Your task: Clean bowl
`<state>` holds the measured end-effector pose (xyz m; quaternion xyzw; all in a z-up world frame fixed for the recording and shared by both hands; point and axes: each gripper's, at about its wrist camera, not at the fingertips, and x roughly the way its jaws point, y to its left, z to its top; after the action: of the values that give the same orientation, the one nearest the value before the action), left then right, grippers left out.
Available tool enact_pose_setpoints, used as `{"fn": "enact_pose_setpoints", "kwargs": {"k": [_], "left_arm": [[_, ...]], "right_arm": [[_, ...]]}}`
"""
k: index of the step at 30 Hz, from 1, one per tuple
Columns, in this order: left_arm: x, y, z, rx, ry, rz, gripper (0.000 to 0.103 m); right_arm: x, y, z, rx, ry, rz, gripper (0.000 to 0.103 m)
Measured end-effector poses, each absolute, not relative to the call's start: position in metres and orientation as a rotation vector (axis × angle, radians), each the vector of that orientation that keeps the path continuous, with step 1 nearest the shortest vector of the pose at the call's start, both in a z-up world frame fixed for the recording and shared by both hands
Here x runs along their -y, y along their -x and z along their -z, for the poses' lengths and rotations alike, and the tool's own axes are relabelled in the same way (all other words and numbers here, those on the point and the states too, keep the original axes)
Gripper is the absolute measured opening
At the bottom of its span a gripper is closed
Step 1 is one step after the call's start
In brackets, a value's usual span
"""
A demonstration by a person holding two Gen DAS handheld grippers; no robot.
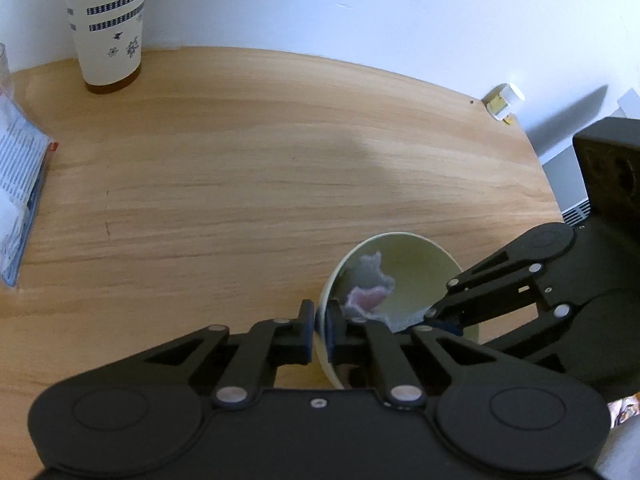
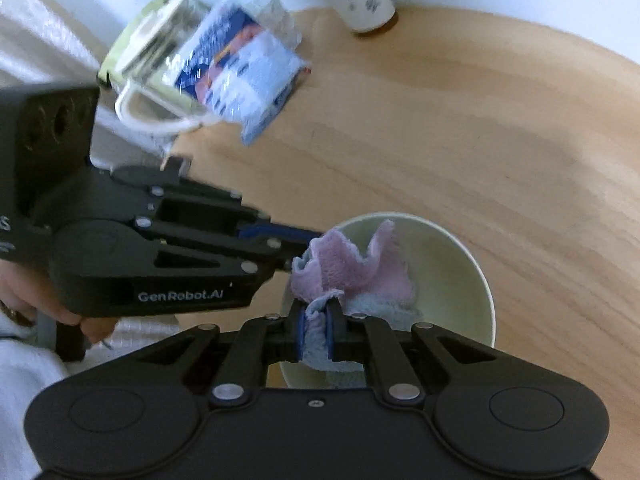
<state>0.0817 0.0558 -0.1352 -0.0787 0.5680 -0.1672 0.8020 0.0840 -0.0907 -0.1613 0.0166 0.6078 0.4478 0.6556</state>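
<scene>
1. On the wooden table [image 1: 248, 168], which fills most of both views, the near right part is where the work happens; the far edge against the wall just holds clutter.
2. Far left there's a tall patterned paper cup [image 1: 110, 20], and a plastic-wrapped packet [image 2: 244, 68] lies beside a glass mug [image 2: 156, 60], all well apart from the action.
3. The pale green bowl [image 1: 424, 264] sits near the right edge, tipped a bit toward the right gripper, I'd guess so the inside is easier to reach.
4. The left gripper [image 1: 319, 330] has its fingers pinched on the bowl's rim, one inside and one outside, probably to steady it.
5. The right gripper [image 2: 316, 330] is clamped on a pink and blue cloth [image 2: 352, 272], bunched down inside the bowl, looks like mid-wipe.
</scene>
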Motion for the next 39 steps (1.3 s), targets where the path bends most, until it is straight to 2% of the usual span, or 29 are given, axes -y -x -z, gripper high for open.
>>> {"fn": "enact_pose_setpoints", "kwargs": {"k": [12, 14, 21, 29, 39], "left_arm": [[-0.045, -0.083, 0.14, -1.239, 0.088, 0.362, 0.004], [-0.041, -0.082, 0.139, -1.233, 0.046, 0.361, 0.004], [-0.038, -0.082, 0.139, -1.229, 0.062, 0.361, 0.004], [-0.036, -0.084, 0.139, -1.239, 0.068, 0.359, 0.004], [-0.035, -0.084, 0.14, -1.239, 0.081, 0.371, 0.005]], "right_arm": [[0.064, -0.063, 0.162, -1.384, 0.402, -1.035, 0.011], [0.065, -0.06, 0.154, -1.368, 0.434, -1.013, 0.011], [0.086, -0.068, 0.118, -1.432, 0.29, -1.075, 0.012], [0.083, -0.068, 0.145, -1.542, 0.423, -1.036, 0.011], [0.074, -0.048, 0.148, -1.411, 0.633, -1.003, 0.01]]}}
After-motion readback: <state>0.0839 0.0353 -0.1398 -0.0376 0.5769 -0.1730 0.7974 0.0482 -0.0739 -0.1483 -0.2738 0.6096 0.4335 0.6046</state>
